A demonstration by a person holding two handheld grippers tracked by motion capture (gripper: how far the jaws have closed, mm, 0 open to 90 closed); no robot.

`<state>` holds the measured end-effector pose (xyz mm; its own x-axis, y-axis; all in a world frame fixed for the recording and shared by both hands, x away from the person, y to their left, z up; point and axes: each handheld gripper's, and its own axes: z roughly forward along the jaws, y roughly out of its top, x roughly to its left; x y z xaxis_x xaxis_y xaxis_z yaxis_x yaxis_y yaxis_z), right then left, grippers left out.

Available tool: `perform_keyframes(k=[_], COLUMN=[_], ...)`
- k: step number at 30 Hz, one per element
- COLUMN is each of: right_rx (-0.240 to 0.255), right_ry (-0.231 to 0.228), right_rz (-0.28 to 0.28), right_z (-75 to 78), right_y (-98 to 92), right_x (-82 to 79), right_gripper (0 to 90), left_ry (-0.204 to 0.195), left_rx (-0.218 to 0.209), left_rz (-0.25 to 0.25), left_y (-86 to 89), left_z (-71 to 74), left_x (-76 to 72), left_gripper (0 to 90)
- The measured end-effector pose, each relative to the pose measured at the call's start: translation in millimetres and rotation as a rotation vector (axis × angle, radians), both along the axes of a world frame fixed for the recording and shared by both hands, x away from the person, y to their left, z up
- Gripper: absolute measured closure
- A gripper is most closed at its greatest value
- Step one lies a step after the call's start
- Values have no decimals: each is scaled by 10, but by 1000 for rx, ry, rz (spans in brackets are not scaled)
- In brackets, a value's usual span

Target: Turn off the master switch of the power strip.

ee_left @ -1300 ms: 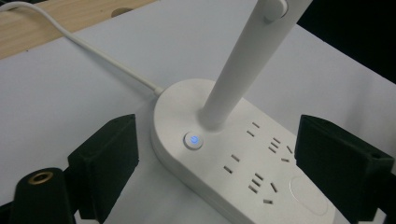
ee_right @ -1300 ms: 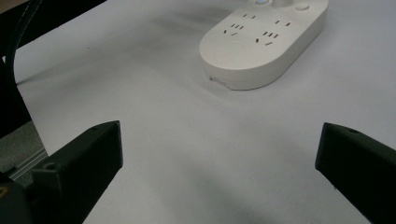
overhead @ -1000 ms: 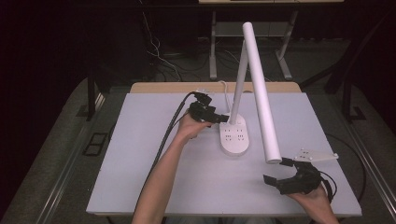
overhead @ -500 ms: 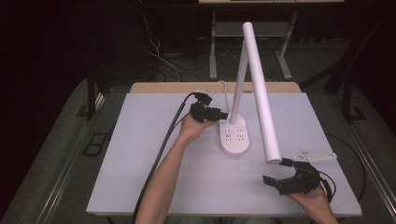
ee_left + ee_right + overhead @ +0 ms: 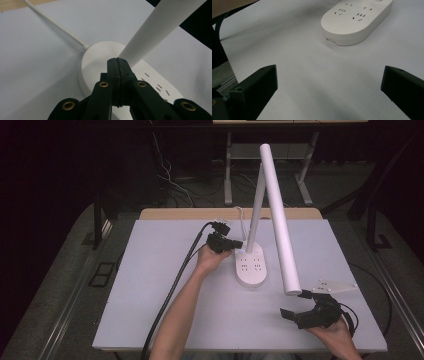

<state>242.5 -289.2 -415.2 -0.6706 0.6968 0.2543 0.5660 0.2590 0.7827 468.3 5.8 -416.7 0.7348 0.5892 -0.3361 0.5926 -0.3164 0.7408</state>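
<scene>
Lamp base sat mid-table, long axis running away from you | your left gripper stood just over its rear end beside the stem; nearer hand | jaws had just closed fully, empty; earlier spread | right gripper wide open, empty, well apart.

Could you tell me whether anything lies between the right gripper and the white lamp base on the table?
Nothing visible does. The right gripper sits open near the table's front edge, and bare table runs from its jaws to the lamp base. The lamp's tilted white head hangs above that stretch. The left gripper, jaws shut, is at the base's far end.
</scene>
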Motion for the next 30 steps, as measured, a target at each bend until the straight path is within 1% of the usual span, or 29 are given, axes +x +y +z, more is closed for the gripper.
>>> perform_keyframes(k=[2,4,6,10,11,14,15,16,19,21,22,23,24,27,28,30], right_rx=[0,1,1,1,1,1,0,0,5,4,5,5,2,1,1,0], right_ry=[2,2,-1,0,1,1,1,1,2,1,1,1,1,4,3,3], right_rz=[0,-1,-2,-3,-2,-2,-1,-1,-3,-3,-2,-3,-4,-3,-3,-4], right_z=[-1,-1,-1,0,0,0,0,0,2,1,2,2,2,1,0,0], right_y=[-3,-7,-9,-9,-9,-12,-14,-14,-22,-24,-21,-17,-10,-6,-5,-5], right_x=[1,3,3,1,2,2,2,2,1,3,1,-1,-5,-7,-6,-7], right_gripper=[0,0,1,0,0,1,0,0,1,0,0,0,0,0,0,1], left_ry=[4,8,8,15,19,29,37,36,45,60,60,62,69,77,82,80], left_rx=[22,36,45,46,52,25,0,-6,-3,-9,17,17,-11,-15,-25,-12], left_rz=[-16,-21,-26,-16,-17,2,21,20,22,26,3,2,24,25,34,29], left_y=[-7,-15,-14,-20,-20,-28,-45,-43,-42,-36,-11,-8,-23,-17,-24,-28], left_z=[-24,-47,-67,-102,-109,-130,-139,-146,-146,-147,-148,-157,-165,-172,-176,-169], left_x=[3,8,17,28,31,38,35,41,49,54,65,69,65,81,81,88], left_gripper=[896,897,897,898,898,898,898,898,899,900,900,900,900,900,900,900])
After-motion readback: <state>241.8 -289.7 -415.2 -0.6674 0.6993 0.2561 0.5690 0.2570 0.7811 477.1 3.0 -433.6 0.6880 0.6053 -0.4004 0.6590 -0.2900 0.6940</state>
